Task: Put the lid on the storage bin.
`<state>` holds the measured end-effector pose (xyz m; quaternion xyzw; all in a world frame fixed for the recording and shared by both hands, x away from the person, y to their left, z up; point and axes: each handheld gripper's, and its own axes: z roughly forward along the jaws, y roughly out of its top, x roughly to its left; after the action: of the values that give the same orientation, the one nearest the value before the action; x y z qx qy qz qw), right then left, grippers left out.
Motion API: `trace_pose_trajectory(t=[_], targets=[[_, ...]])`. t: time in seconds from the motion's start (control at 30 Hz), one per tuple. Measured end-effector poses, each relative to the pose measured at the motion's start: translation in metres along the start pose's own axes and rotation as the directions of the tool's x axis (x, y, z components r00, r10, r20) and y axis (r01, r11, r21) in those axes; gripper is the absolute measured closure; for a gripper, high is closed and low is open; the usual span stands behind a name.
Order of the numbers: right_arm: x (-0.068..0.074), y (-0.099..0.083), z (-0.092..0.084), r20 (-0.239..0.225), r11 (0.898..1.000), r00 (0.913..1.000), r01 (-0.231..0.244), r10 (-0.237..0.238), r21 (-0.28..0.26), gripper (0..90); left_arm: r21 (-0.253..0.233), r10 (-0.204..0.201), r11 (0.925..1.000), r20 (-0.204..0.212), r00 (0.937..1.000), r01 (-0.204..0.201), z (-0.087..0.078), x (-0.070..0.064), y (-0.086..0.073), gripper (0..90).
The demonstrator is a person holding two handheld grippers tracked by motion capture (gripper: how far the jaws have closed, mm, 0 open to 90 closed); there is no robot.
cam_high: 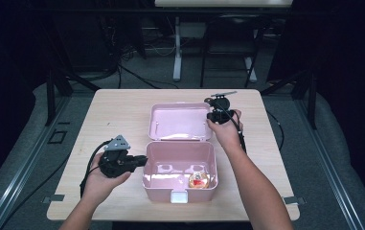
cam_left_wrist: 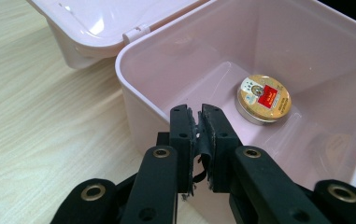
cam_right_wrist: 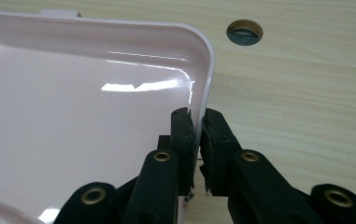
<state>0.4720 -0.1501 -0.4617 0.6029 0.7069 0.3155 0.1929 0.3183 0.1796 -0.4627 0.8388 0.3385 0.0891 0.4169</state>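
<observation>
An open pink plastic box (cam_high: pixel 180 165) stands at the table's near middle, its lid (cam_high: pixel 177 120) folded back flat behind it. A round gold tin (cam_high: pixel 198 180) with a red label lies in the box's near right corner. My left gripper (cam_high: pixel 144 161) is shut on the box's left wall; in the left gripper view one jaw of that gripper (cam_left_wrist: pixel 200 114) is outside the box wall (cam_left_wrist: pixel 138 98) and one inside, with the tin (cam_left_wrist: pixel 263 99) beyond. My right gripper (cam_high: pixel 209 116) is shut on the lid's right rim, and in the right gripper view the gripper (cam_right_wrist: pixel 198 116) pinches the lid edge (cam_right_wrist: pixel 207 70).
The light wooden table (cam_high: pixel 113 110) has bare room left and right of the box. A white latch (cam_high: pixel 178 196) sits on the box's front wall. A round hole (cam_right_wrist: pixel 244 31) in the tabletop lies past the lid's corner. Dark floor and table legs stand beyond the far edge.
</observation>
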Motion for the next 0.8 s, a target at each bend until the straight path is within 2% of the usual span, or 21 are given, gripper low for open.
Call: trace_pose_trajectory(t=[0.33,0.63,0.8], targets=[[0.001,0.004,-0.015,-0.011,0.999,0.9999,0.007,-0.008,-0.051,84.7,0.001,0.002,1.0000,-0.006,1.0000,-0.002,0.001,0.000,0.000,82.7],[0.002,0.004,-0.034,-0.025,0.993,0.9996,0.014,-0.017,-0.116,85.8,0.001,-0.002,1.0000,-0.008,1.0000,0.002,0.001,0.000,0.000,82.7],[0.002,0.004,-0.042,-0.035,0.991,0.9991,0.020,-0.024,-0.136,85.9,0.001,-0.004,1.0000,-0.006,1.0000,0.004,0.001,0.000,0.000,82.7]])
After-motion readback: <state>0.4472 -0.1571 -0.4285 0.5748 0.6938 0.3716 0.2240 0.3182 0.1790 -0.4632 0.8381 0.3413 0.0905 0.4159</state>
